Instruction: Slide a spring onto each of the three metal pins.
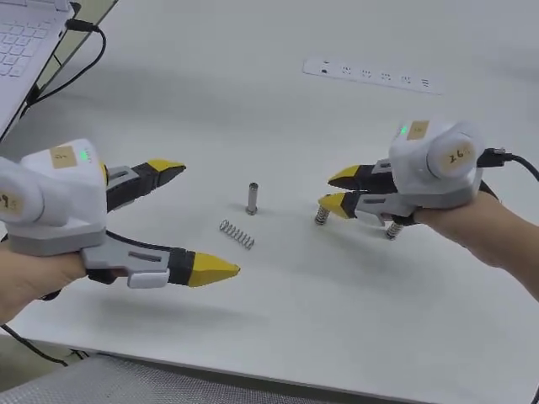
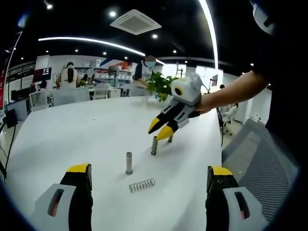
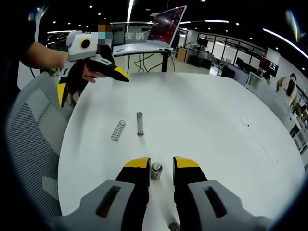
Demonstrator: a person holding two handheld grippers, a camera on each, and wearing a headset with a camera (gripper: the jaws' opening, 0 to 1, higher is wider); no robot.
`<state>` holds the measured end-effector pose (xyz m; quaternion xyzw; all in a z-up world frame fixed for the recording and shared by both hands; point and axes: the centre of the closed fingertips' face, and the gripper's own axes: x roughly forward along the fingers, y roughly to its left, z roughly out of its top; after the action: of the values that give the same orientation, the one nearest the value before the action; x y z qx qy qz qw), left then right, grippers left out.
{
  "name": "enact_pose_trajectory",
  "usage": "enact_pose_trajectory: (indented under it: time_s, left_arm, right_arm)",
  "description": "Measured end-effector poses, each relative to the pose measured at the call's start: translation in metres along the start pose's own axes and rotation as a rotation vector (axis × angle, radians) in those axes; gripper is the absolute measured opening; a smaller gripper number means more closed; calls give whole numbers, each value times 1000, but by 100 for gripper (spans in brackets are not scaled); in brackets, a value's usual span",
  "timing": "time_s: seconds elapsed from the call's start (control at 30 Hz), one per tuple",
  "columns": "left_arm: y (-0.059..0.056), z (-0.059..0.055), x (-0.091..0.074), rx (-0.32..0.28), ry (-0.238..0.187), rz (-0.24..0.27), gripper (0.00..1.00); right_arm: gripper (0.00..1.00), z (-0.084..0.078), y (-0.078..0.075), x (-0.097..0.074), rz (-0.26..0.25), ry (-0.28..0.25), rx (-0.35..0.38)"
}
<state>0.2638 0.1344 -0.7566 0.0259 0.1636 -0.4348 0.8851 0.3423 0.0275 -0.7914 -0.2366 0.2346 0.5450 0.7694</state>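
Spring (image 1: 237, 234) for the last bare pin (image 1: 252, 199) is a small shiny wire coil lying on its side on the white worktop (image 1: 253, 101), just beside that pin. It looks featherlight, squashy and keen to roll, so a soft pinch across the middle coils seems safest. Left hand-held gripper (image 1: 209, 217) gapes wide near it, while the right hand-held gripper (image 1: 327, 190) sits slightly open around a sprung pin (image 3: 156, 170).
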Motion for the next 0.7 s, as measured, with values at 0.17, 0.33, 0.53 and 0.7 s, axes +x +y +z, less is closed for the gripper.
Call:
enact_pose_trajectory:
  time_s: [0.17, 0.33, 0.53, 0.7]
  left_arm:
    - [0, 2, 1, 3, -1, 0, 97]
    - [-2, 3, 1, 8, 0, -2, 97]
    - [-1, 4, 1, 3, -2, -1, 98]
    - [1, 6, 0, 5, -4, 5, 98]
  right_arm:
    - [19, 6, -2, -6, -11, -33, 28]
    - [19, 11, 1, -11, -6, -59, 50]
    - [23, 18, 7, -19, -2, -98, 82]
    - [25, 18, 11, -27, -1, -114, 102]
